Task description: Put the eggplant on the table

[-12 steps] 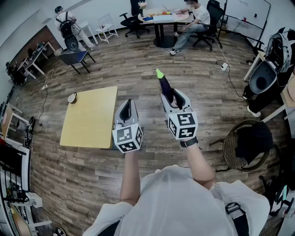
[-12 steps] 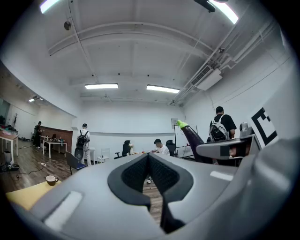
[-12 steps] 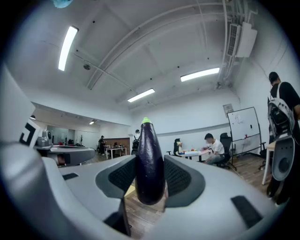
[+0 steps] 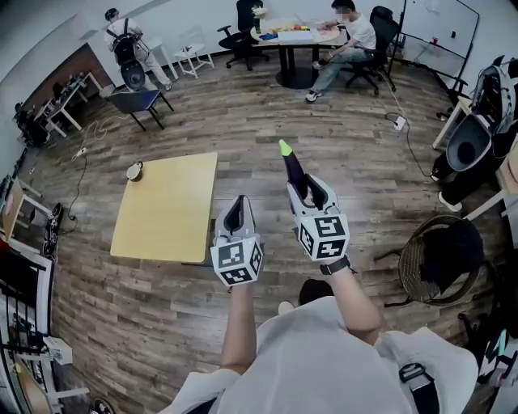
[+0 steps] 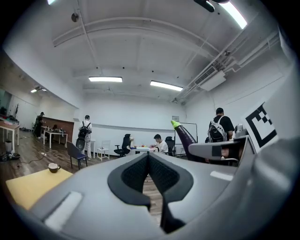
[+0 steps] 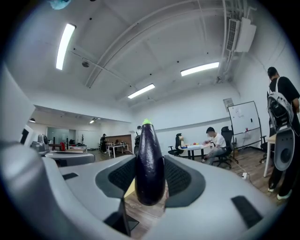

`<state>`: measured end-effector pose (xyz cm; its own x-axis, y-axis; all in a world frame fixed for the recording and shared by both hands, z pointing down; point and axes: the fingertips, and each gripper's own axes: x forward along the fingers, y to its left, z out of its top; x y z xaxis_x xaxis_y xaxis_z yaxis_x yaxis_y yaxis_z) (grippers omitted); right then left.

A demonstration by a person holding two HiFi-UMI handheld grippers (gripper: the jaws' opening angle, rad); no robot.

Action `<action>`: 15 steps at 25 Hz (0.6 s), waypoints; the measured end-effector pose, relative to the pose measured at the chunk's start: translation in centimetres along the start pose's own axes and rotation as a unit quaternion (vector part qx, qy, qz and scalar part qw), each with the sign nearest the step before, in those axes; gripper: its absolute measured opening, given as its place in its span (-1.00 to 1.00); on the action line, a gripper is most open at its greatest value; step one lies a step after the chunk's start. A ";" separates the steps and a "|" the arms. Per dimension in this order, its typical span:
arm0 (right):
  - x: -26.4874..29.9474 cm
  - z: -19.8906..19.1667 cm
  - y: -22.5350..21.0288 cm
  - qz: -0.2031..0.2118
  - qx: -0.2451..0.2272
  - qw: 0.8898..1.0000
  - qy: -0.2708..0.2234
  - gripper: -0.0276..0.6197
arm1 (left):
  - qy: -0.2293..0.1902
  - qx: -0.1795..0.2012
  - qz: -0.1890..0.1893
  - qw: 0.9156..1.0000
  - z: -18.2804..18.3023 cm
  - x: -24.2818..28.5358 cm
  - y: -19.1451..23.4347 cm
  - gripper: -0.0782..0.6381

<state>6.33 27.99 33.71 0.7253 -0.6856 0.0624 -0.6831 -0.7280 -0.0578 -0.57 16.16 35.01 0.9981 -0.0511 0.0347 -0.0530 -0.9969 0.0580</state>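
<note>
Your right gripper has its jaws pinching the eggplant. In the right gripper view the dark pads press on both flanks of the glossy purple body. Its rounded end points back at you and its green cap points away. The eggplant is in the air over the wood floor, off to the right of the counter's right edge. It is clear of the yellow top and not above it.

Your left gripper sits just left of the right one, close to the counter's near right corner. Its jaws are pressed together at the tips with nothing between them.

The only print near you is on the marker cubes, one on the left gripper and one on the right. Each face carries a black-and-white square pattern, with no words. The whiteboard by the far wall has marks too small to read.

As for containers, a white cup stands on the counter's far left corner, well apart from both grippers. You cannot tell from here what is in it. To your right, a round woven seat on the floor cradles a dark bundle.
</note>
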 end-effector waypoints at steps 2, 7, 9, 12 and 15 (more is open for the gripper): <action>0.7 -1.4 -0.3 -0.008 0.004 1.000 0.016 -0.34 | 0.009 -0.009 0.004 1.000 -0.8 0.1 0.6 -0.76; 4.8 -2.6 -0.1 0.021 -0.013 1.000 0.017 -0.34 | 0.019 -0.014 0.030 0.999 -1.7 2.6 3.4 -0.76; 7.4 -2.6 -0.1 0.045 -0.021 0.999 0.012 -0.34 | 0.023 -0.014 0.039 0.999 -1.9 5.0 4.4 -0.76; 11.0 -1.7 -0.7 0.073 -0.023 0.997 0.007 -0.34 | 0.026 -0.006 0.048 0.998 -1.4 9.3 5.5 -0.76; 14.5 0.1 -2.5 0.090 -0.027 0.996 -0.011 -0.34 | 0.013 0.021 0.058 0.998 0.7 14.1 5.9 -0.76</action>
<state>18.55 19.84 34.69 0.5925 -0.8048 0.0342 -0.8050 -0.5932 -0.0129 13.23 9.48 35.17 0.9843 -0.1648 0.0638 -0.1658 -0.9861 0.0108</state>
